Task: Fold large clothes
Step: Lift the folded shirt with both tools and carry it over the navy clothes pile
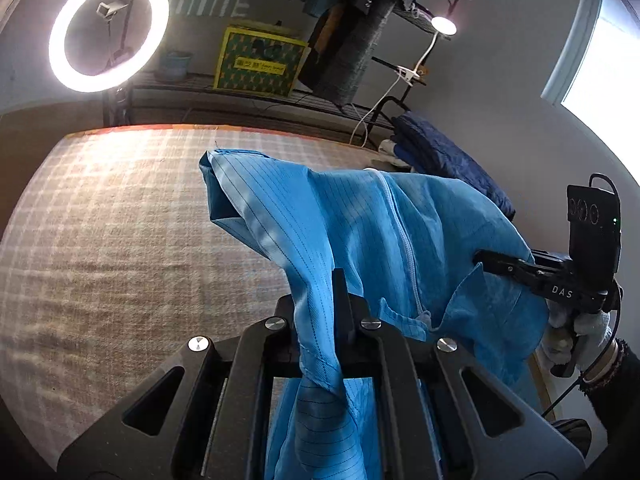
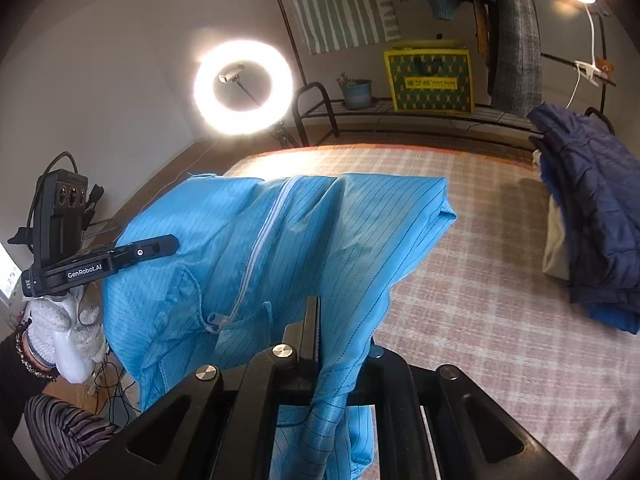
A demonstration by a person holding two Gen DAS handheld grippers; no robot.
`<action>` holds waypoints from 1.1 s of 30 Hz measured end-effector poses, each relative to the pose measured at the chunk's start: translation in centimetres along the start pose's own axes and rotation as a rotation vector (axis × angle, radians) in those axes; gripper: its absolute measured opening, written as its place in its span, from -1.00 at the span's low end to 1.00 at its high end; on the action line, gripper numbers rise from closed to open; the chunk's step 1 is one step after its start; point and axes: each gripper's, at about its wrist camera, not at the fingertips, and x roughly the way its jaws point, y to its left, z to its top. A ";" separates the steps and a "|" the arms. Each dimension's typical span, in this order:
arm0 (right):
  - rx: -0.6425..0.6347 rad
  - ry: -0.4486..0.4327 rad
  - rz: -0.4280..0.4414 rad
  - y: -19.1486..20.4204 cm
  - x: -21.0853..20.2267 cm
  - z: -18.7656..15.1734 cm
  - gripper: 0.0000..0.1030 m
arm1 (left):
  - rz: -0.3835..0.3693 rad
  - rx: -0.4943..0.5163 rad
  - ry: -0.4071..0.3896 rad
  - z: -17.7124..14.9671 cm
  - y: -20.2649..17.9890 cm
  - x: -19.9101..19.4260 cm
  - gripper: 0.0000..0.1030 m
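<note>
A wide bench [image 1: 100, 216] covered in a beige and white plaid cloth fills the room's middle, its far edge trimmed in orange. Above the near edge hangs a light blue pinstriped garment [image 1: 360, 220] with a white zipper [image 2: 256, 248], lifted clear of the cloth. The left gripper [image 1: 340, 320] has its fingers pinching a bunched fold of the fabric; the right gripper [image 2: 316, 340] likewise has its fingers pressed together on a fold. At the bench's far right corner lies a pile of dark navy quilted clothes [image 2: 592, 208]. Behind the far edge stands a black metal rack [image 2: 400, 116] carrying a yellow and green box [image 2: 430, 80] and a small blue pot [image 2: 357, 93]. A lit ring light [image 1: 108, 30] glows by the grey wall, and a clip lamp [image 1: 443, 25] shines among hanging clothes.
</note>
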 end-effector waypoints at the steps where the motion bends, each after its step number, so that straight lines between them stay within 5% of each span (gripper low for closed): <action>1: -0.006 -0.007 -0.010 -0.1 -0.8 0.0 -0.92 | -0.006 0.014 -0.004 0.2 -0.8 -0.1 -0.90; 17: 0.002 -0.075 -0.135 -6.7 -10.5 -1.6 -0.93 | -0.127 0.134 0.016 3.1 -13.6 5.1 -0.90; 33: 0.041 -0.172 -0.337 -20.3 -17.0 4.1 -0.93 | -0.236 0.223 -0.040 14.0 -27.4 17.7 -0.91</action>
